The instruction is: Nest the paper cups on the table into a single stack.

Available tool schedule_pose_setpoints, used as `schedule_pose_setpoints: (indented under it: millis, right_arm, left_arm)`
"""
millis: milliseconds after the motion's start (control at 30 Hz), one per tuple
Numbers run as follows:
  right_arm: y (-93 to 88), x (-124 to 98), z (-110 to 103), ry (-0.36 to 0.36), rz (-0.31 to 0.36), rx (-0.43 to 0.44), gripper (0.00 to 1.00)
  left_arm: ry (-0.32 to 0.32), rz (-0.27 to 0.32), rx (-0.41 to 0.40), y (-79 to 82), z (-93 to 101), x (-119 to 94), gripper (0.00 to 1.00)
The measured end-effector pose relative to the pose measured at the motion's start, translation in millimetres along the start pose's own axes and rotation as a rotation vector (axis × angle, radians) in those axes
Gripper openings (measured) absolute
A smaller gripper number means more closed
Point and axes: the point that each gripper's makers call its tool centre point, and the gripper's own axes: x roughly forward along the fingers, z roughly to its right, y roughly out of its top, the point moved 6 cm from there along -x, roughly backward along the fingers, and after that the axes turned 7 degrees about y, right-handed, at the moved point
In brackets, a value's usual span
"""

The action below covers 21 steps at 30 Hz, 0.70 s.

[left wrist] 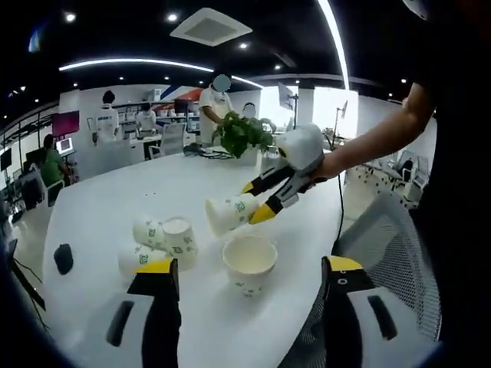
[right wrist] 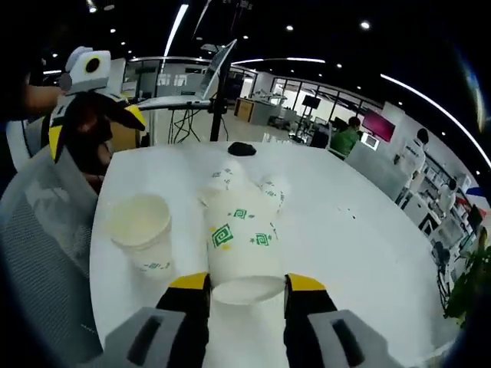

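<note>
A large white table (left wrist: pixel 138 192) is seen across the middle of the left gripper view, and across the centre and right of the right gripper view. A grey mesh chair (left wrist: pixel 399 253) stands at the lower right of the left gripper view, at the table's edge. A green plant (left wrist: pixel 242 134) is seen at the upper centre, at the table's far side.

The right gripper (left wrist: pixel 261 201) is seen just right of centre in the left gripper view, held by a hand (left wrist: pixel 326 165), its yellow-tipped jaws clenched on a held paper cup (left wrist: pixel 228 215) lifted clear of the table and tipped sideways. In the right gripper view the same cup (right wrist: pixel 242 245) sits at lower centre, gripped near its rim between the jaws.

The left gripper (left wrist: pixel 249 272) is seen at the bottom of its own view, jaws spread wide and grasping nothing; it is also seen at the upper left of the right gripper view (right wrist: pixel 92 115).

An upright paper cup (left wrist: pixel 249 264) stands on the table between those spread jaws. A cluster of toppled cups (left wrist: pixel 165 238) lies to its left, lower left of centre. A small dark object (left wrist: pixel 64 258) lies at the left of the table.
</note>
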Motion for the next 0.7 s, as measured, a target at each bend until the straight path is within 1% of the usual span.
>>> schedule_pose_setpoints:
  millis: [133, 200, 233, 533, 633, 700]
  right_arm:
    - [7.3, -4, -7, 0.009, 0.029, -0.001, 0.36]
    - [11.2, -6, -13, 0.017, 0.042, -0.006, 0.36]
    - [12.4, -7, -15, 0.019, 0.047, -0.008, 0.36]
    - [21.3, -12, -37, 0.046, 0.079, -0.044, 0.35]
    - [20.8, -11, -39, 0.044, 0.08, -0.046, 0.35]
    - [21.6, -11, -39, 0.046, 0.083, -0.036, 0.35]
  left_arm:
    - [-0.027, -0.011, 0.019, 3.4, 0.3, 4, 0.65]
    - [-0.045, -0.025, 0.025, 5.3, -0.1, 7, 0.61]
    - [-0.053, -0.029, 0.026, 5.5, -0.1, 8, 0.58]
    - [-0.115, -0.048, 0.058, 11.1, 3.1, 18, 0.45]
    - [-0.139, -0.054, 0.081, 13.3, 2.4, 24, 0.43]
    - [-0.14, -0.058, 0.087, 16.5, 0.5, 28, 0.43]
